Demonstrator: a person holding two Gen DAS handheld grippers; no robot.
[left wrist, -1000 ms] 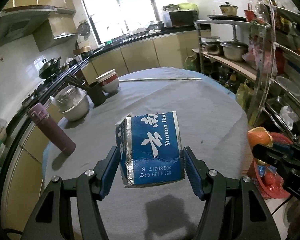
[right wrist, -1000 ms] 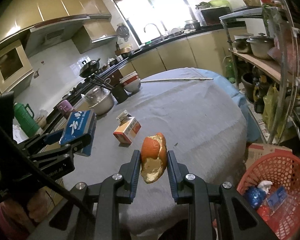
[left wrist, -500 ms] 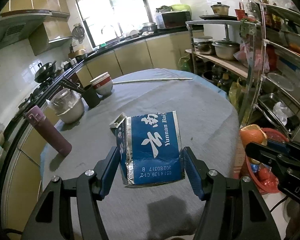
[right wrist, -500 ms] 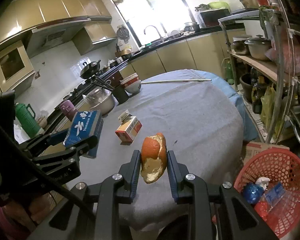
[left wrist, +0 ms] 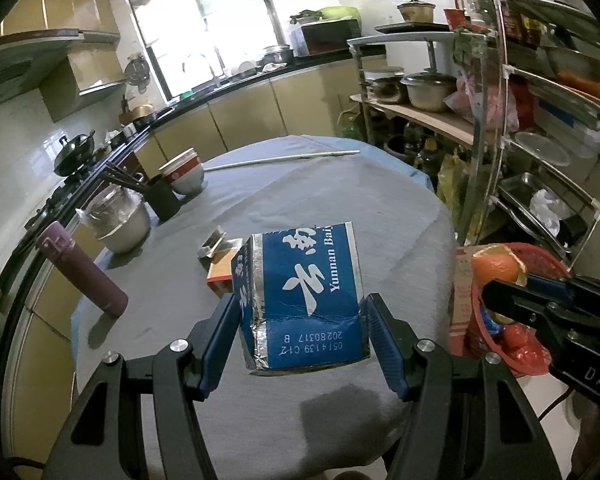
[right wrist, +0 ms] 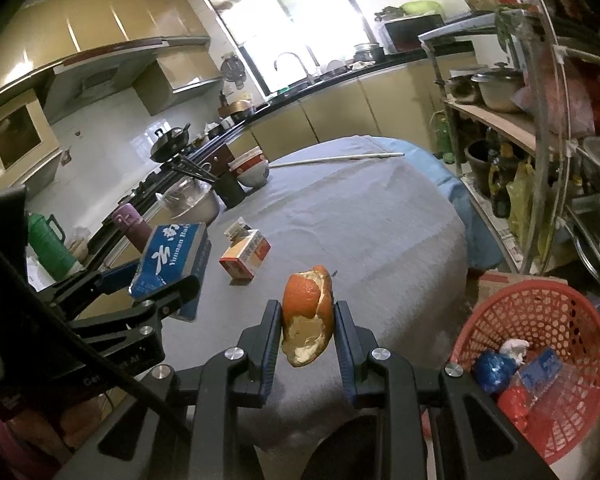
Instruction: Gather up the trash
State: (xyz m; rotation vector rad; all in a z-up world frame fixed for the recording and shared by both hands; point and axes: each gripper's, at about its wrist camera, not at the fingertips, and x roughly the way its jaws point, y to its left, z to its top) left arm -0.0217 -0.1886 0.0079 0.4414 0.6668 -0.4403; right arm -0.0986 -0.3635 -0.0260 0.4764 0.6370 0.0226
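My left gripper [left wrist: 300, 332] is shut on a blue foil-edged box [left wrist: 304, 300] and holds it above the near part of the grey table [left wrist: 340, 200]. My right gripper [right wrist: 307, 330] is shut on an orange peel [right wrist: 308, 314], held above the table's near edge. The peel also shows in the left wrist view [left wrist: 496, 266], over the red basket [left wrist: 520, 356]. The red mesh basket [right wrist: 556, 316] stands low at the right and holds several pieces of trash. A small orange carton [right wrist: 246, 258] lies on the table. The blue box shows at the left of the right wrist view [right wrist: 172, 256].
A purple flask [left wrist: 84, 272], a covered metal bowl [left wrist: 118, 220], a black chopstick holder [left wrist: 162, 200], stacked bowls [left wrist: 184, 172] and a long rod [left wrist: 284, 158] stand on the table's left and far side. A metal rack of pots [left wrist: 500, 100] rises at the right.
Both grippers have drawn back toward the near table edge with their loads still held. The orange carton has come into the left wrist view, and the basket sits closer to the right gripper.
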